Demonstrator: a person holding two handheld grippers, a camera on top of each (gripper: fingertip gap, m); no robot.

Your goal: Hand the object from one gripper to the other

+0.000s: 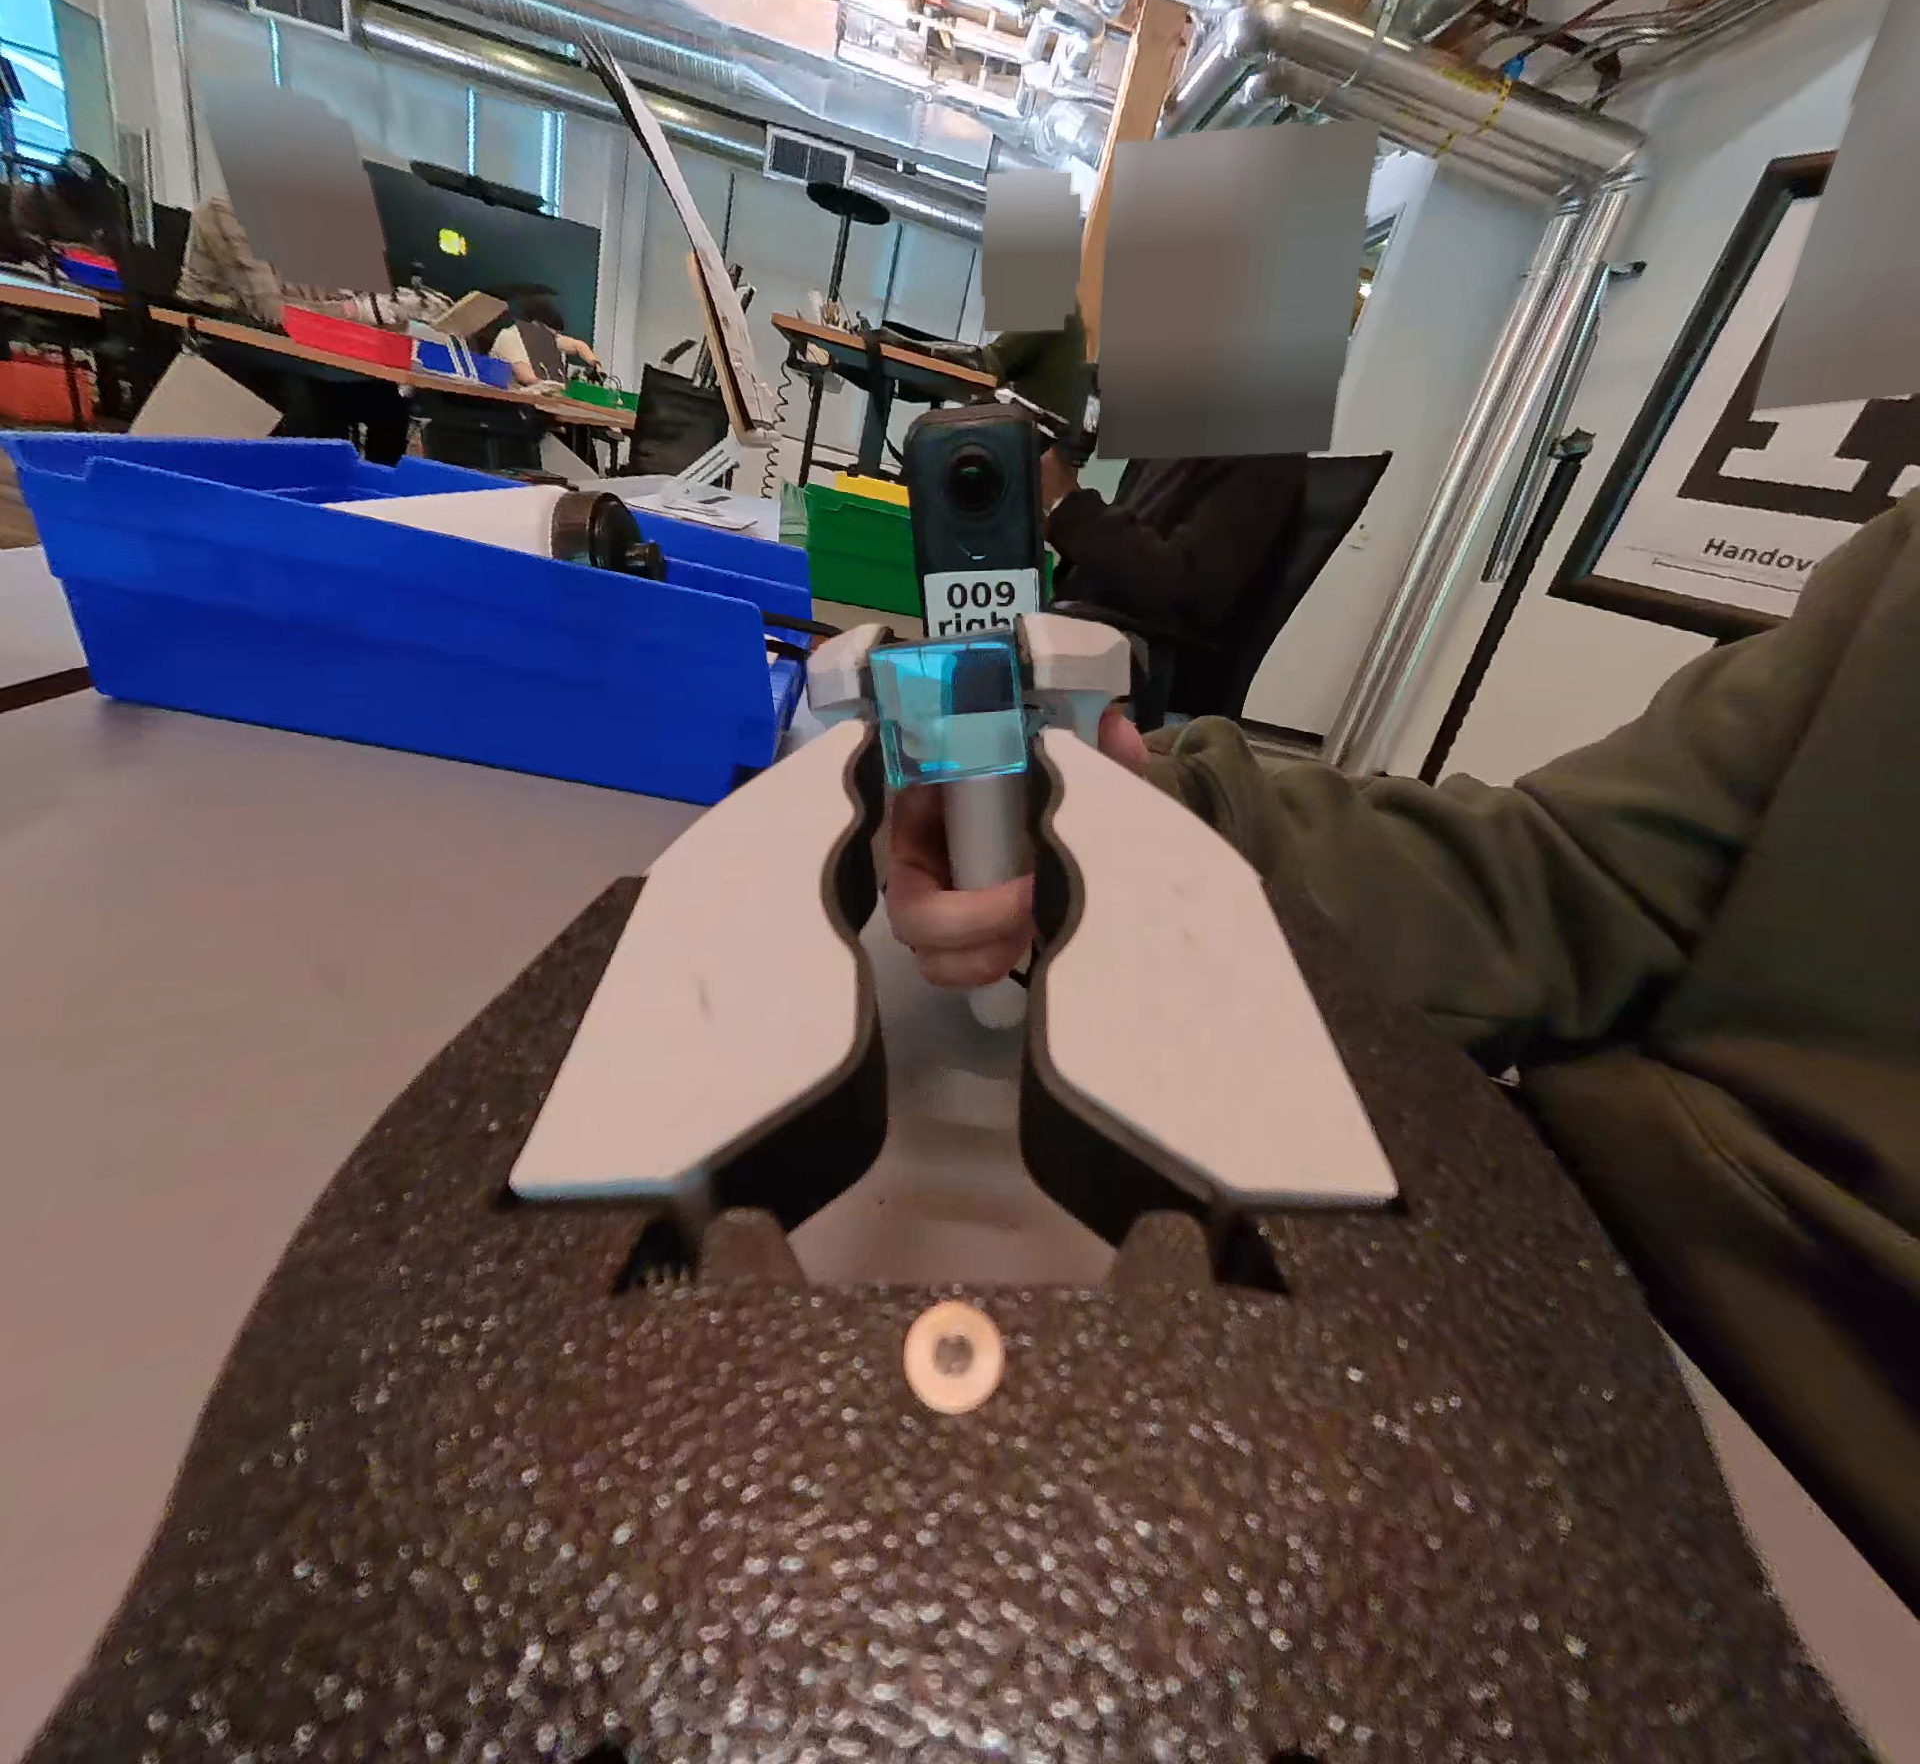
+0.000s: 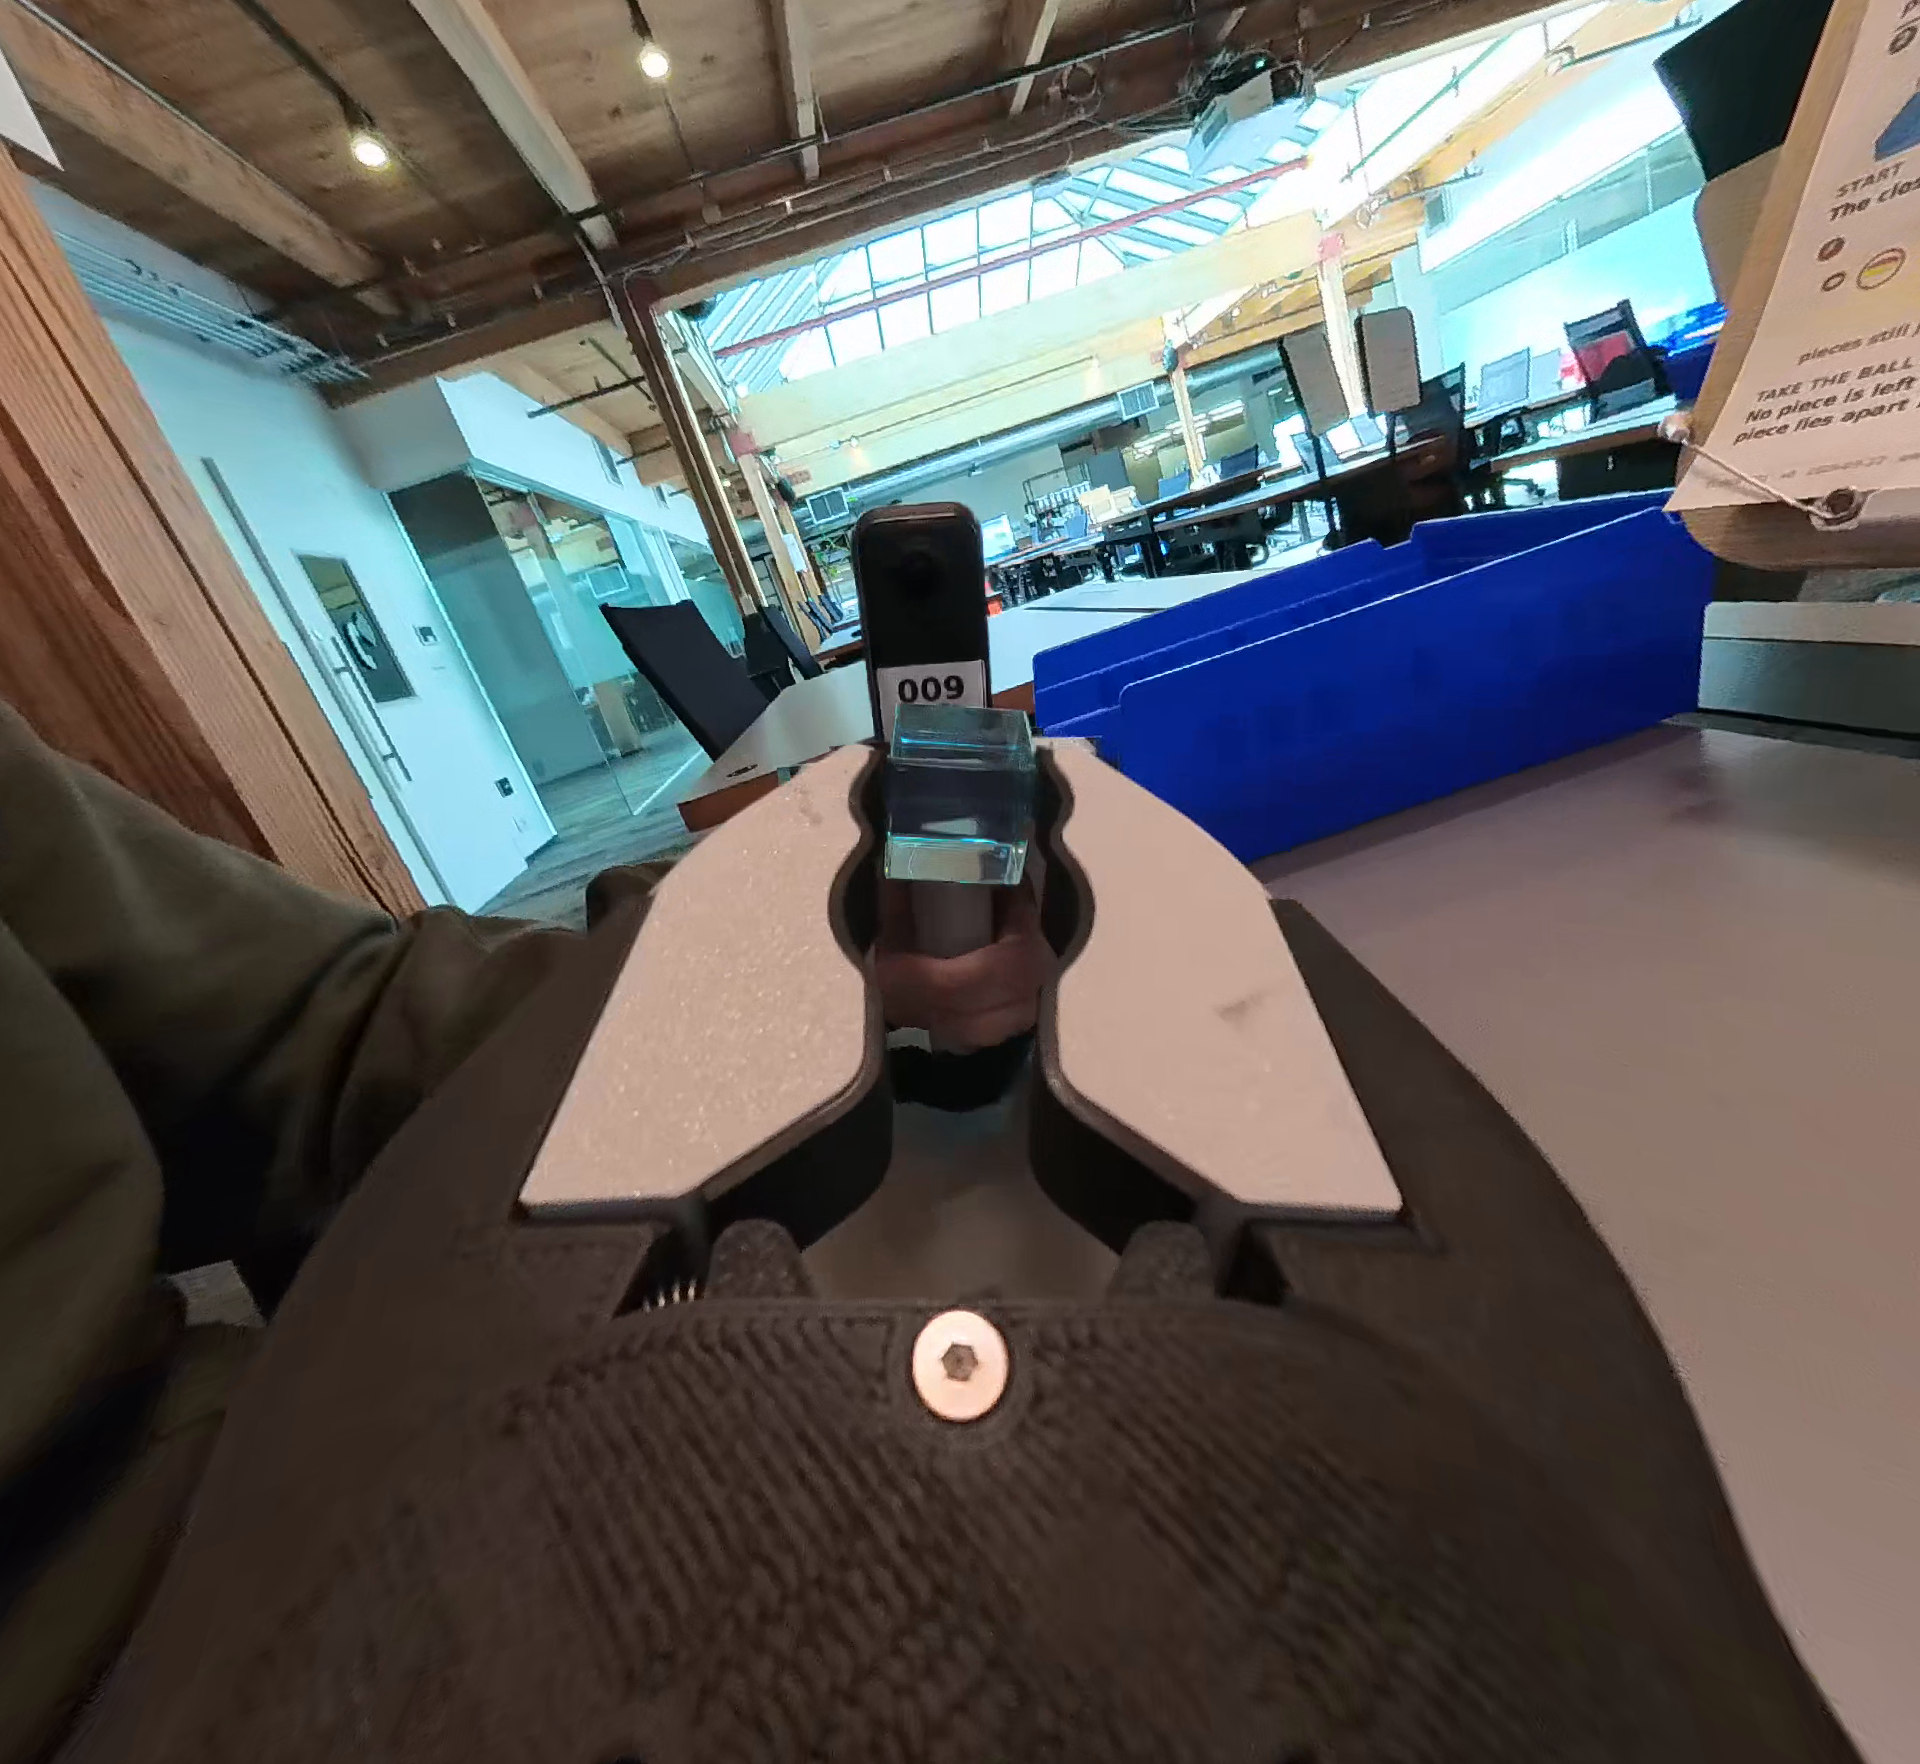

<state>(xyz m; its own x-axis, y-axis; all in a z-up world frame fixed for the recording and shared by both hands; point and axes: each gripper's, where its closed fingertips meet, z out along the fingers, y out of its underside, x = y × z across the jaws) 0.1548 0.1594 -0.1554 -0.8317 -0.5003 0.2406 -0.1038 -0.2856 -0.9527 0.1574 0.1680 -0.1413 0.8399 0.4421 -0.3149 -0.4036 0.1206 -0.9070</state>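
Clear blue-tinted glass cube (image 1: 951, 712) (image 2: 959, 805) sits between the fingertips of both grippers, held above the grey counter (image 1: 312, 883). Left gripper (image 1: 951, 748) clamped on it; right gripper (image 2: 959, 779), facing, likewise closed against its sides. Blue plastic bin (image 1: 416, 613) behind.

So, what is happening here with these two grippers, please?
A person holds one gripper in each hand, facing each other above a grey table, and is passing a clear blue-tinted cube between them. The left gripper and the right gripper both have their fingertips at the cube's sides, so the handover is midway and neither has let go. A blue bin stands on the table behind.
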